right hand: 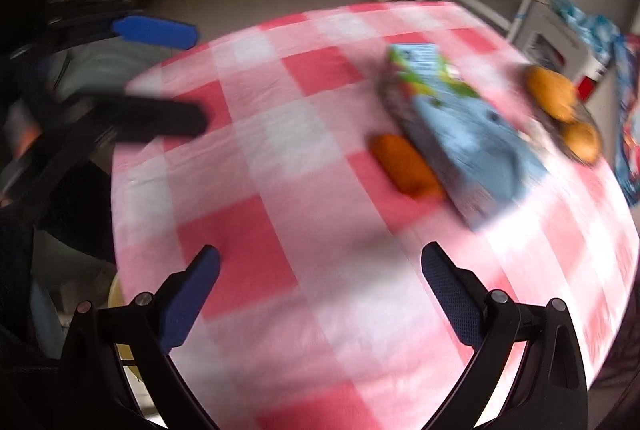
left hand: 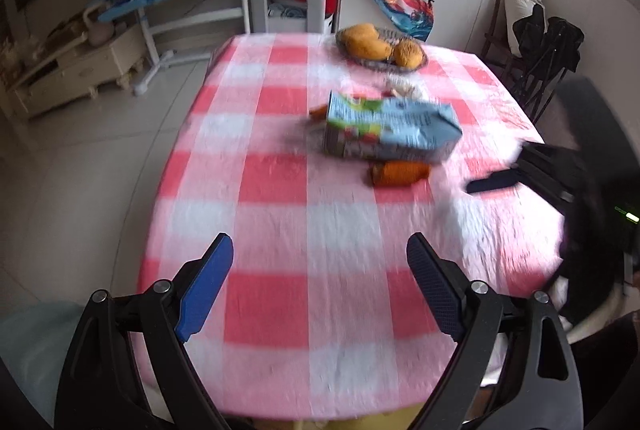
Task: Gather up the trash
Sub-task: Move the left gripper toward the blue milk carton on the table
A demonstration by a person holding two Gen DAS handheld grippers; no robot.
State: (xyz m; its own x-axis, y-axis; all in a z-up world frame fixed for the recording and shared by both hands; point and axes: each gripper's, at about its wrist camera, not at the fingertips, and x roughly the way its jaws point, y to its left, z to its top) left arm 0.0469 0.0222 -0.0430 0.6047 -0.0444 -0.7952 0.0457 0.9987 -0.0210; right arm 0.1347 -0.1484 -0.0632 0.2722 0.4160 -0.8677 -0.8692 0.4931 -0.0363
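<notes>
Orange wrapper [left hand: 400, 173] touches blue carton [left hand: 390, 131], near fruit basket [left hand: 382, 47].

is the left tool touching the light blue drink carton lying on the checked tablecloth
Apart. In the left wrist view the left tool stands open over bare pink-and-white checked tablecloth, the light blue carton well beyond its fingertips.

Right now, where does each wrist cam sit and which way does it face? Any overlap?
Left wrist: on the left gripper, angled down over the table's near edge, facing the carton and fruit basket; own open fingers show, right gripper's fingers at right.
Right wrist: on the right gripper, angled down across the table from the other side; own open fingers show, left gripper at left.
Shared: carton, orange wrapper, basket, checked cloth.
</notes>
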